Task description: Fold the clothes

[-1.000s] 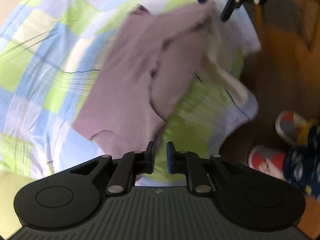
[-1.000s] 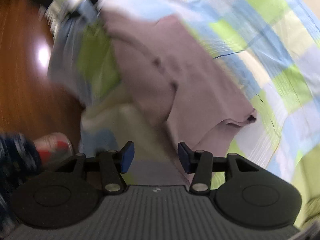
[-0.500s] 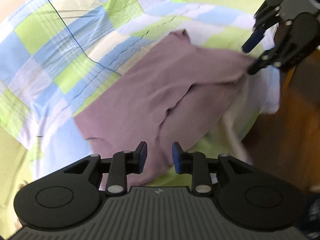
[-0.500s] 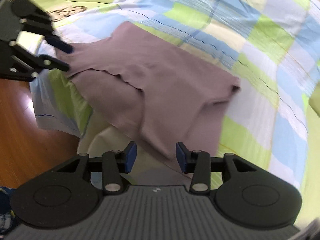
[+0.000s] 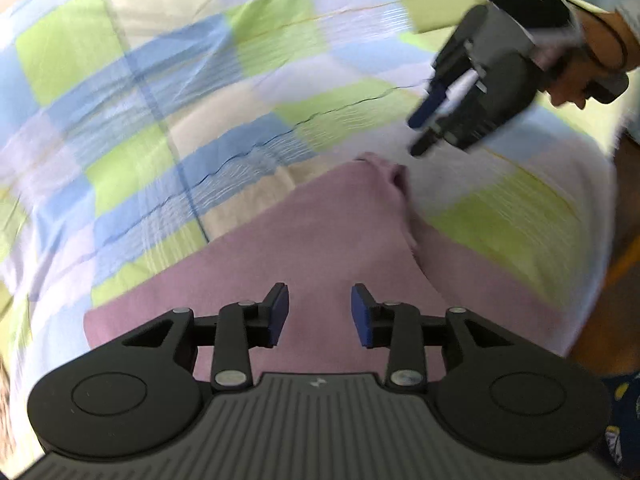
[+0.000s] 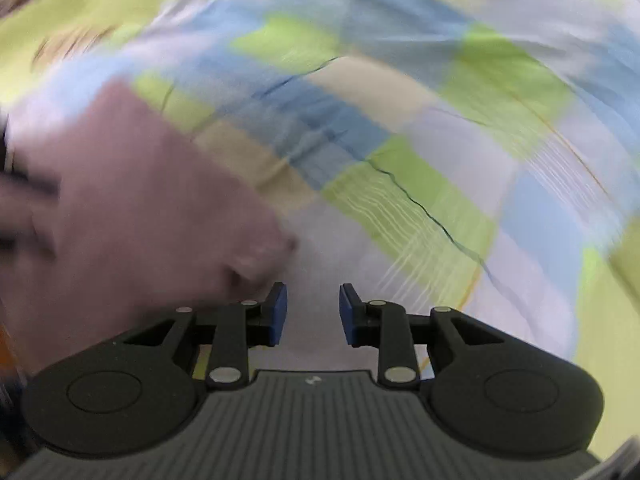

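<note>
Left wrist view is showing the mauve garment [image 5: 320, 248] lying on the checked bedspread [image 5: 168, 92] near its floor-side edge, under the left gripper [image 5: 319, 312], whose jaws are opening with nothing pinched between them; the right gripper [image 6: 313, 312] is closing its jaws over bare bedspread just beside the garment's corner, so it is risking a grab of sheet instead of cloth; motion blur is smearing both views, and the garment's near hem is sitting hidden behind the gripper body.
</note>
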A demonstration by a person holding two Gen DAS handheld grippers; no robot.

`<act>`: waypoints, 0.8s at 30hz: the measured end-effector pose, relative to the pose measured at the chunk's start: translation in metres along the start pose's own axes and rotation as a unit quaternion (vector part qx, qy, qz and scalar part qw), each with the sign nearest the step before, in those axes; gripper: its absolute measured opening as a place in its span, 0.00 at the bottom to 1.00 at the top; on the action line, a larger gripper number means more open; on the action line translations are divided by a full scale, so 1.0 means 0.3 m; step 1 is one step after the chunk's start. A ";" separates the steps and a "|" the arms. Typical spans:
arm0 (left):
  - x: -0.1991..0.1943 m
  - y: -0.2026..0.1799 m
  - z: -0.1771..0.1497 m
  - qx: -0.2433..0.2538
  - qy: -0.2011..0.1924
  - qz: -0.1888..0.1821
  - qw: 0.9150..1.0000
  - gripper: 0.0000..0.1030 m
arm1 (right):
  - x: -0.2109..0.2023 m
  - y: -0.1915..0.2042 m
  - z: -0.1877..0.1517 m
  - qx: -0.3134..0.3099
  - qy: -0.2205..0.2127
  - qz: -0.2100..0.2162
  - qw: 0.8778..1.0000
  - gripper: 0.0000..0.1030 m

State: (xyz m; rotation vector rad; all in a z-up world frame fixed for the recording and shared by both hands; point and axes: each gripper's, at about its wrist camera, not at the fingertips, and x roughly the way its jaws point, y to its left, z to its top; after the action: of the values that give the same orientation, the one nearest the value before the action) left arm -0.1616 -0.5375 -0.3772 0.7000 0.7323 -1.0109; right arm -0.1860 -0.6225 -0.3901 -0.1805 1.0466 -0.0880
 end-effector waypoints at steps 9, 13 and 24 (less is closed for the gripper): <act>0.063 -0.093 0.069 -0.115 0.080 0.077 0.987 0.46 | 0.125 -0.091 0.047 -0.290 -0.096 0.166 0.938 0.24; 0.087 -0.139 0.083 -0.121 0.098 0.093 0.983 0.46 | 0.130 -0.103 0.061 -0.335 -0.127 0.209 0.910 0.09; 0.065 -0.235 0.066 -0.152 0.111 0.102 0.977 0.47 | 0.151 -0.161 -0.016 -0.261 -0.045 0.183 0.947 0.02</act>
State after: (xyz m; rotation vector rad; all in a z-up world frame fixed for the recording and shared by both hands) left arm -0.2153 -0.5884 -0.3939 0.6116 0.9648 -0.6212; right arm -0.1669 -0.6775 -0.4218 -0.4616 0.9782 0.5355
